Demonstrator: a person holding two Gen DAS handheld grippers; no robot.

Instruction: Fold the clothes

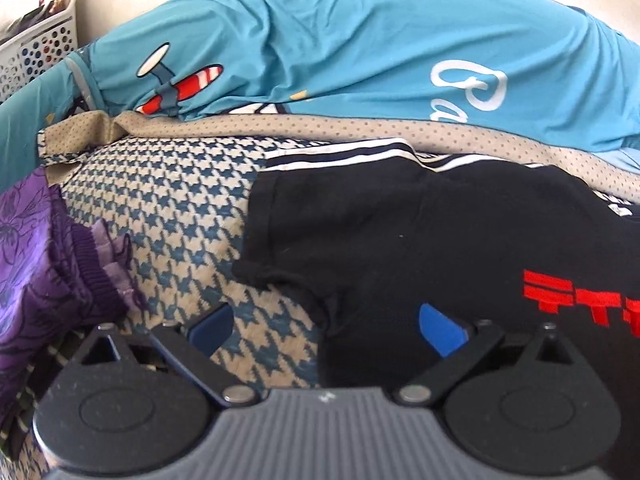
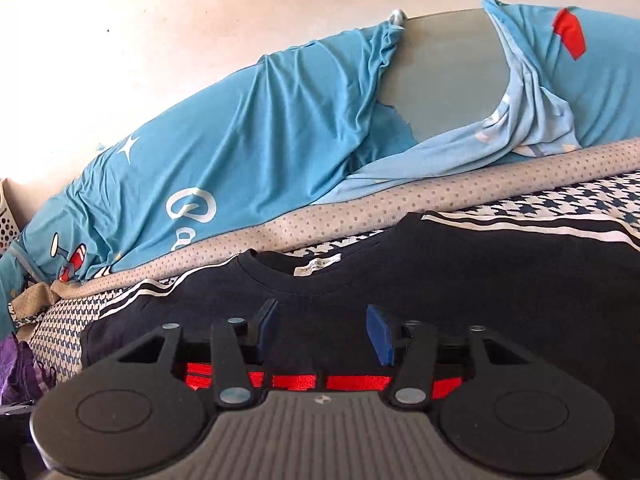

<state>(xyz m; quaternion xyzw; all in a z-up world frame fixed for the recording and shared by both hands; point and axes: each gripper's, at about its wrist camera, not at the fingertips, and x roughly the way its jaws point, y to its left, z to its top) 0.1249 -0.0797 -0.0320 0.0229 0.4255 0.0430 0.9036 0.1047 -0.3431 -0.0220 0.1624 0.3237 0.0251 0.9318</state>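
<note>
The black T-shirt [image 1: 460, 240] is my landmark: it lies spread on the houndstooth cover [image 1: 168, 208], front up, with the neckline [image 2: 296, 276] towards the blue bedding [image 1: 320, 48] heaped along the far edge and red lettering [image 1: 580, 300] across the chest.

My left gripper [image 1: 326, 322] hangs over the shirt's left side, just where the sleeve [image 1: 280, 220] joins the body. Its jaws are wide apart with nothing between them; one blue pad is over the bare cover, the other over black cloth. My right gripper [image 2: 324, 332] sits over the chest, just below the collar, jaws partly apart and empty. Whether either pad touches the fabric I cannot tell.

As I judge it, the fold has not begun and I am placing myself for the first pinch. To do it well I should shift the left jaws fully onto the sleeve edge, so I catch both layers and none of the cover below. The right should move out from the chest to the matching shoulder seam, so the fold line runs straight. The purple garment [image 1: 52, 248], beside the shirt's left sleeve, lies near enough to snag, so I should lift low and inward.
</note>
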